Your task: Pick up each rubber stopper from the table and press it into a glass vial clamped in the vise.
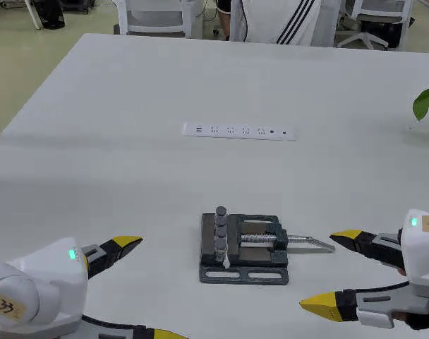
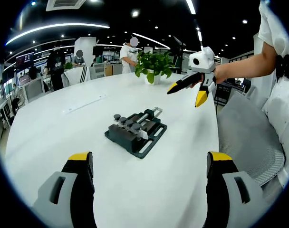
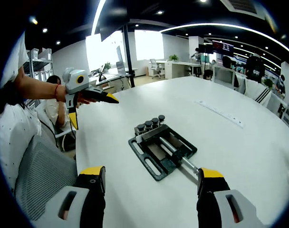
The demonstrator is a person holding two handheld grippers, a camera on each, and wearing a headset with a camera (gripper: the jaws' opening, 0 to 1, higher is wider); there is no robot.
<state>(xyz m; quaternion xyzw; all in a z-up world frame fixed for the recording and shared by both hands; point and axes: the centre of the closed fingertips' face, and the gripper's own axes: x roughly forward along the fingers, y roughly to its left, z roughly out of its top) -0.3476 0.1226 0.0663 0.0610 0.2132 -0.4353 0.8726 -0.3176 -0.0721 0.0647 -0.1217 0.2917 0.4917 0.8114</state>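
Stoppered vials [image 1: 221, 229] in vise [image 1: 260, 263] — between left gripper [image 1: 153, 286], right gripper [image 1: 317, 269]

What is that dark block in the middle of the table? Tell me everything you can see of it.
It is a small vise, dark grey and metal-looking, lying flat on the white table. Its base has slotted feet along the edges. A silvery screw sticks out of one end. Between its jaws at the other end stands a row of four small vials, upright, with dark tops. Only the table and vials touch it.
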